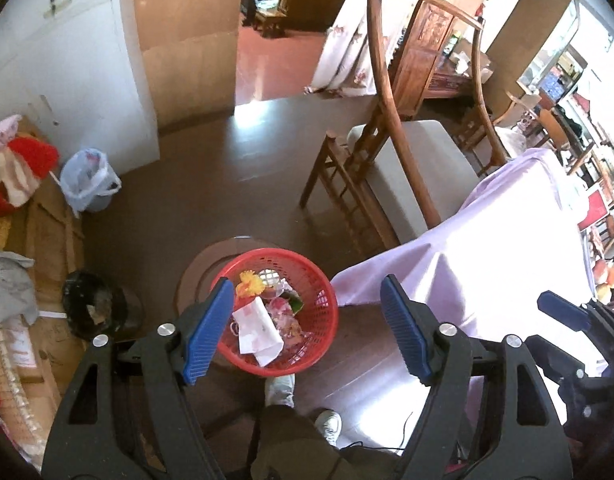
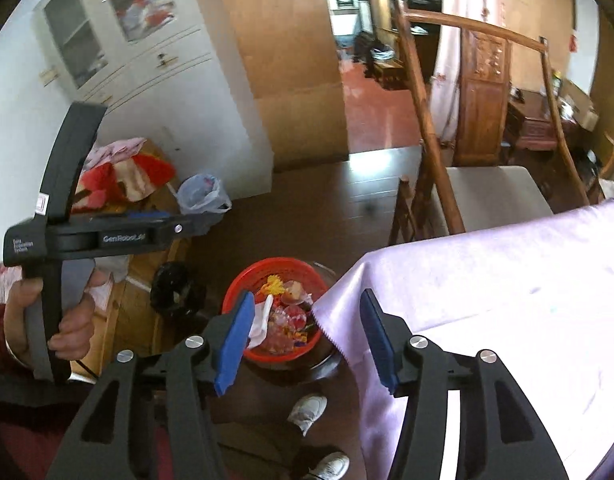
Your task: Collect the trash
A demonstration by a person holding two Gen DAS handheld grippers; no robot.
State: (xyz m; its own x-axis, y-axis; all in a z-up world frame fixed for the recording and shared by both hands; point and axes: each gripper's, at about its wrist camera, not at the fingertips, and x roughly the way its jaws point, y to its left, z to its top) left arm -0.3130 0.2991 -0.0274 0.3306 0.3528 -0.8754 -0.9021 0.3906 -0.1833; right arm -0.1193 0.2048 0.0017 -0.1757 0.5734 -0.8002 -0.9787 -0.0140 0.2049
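Both tongs, left tongs (image 1: 307, 332) and right tongs (image 2: 307, 340), gape wide, empty. Below them a red basket (image 1: 319, 280) holds crumpled paper (image 1: 257, 330), wrappers hard to identify.

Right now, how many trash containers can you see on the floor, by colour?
Red basket: 1
Black bin: 1
Bin with pale bag liner: 1
Total: 3
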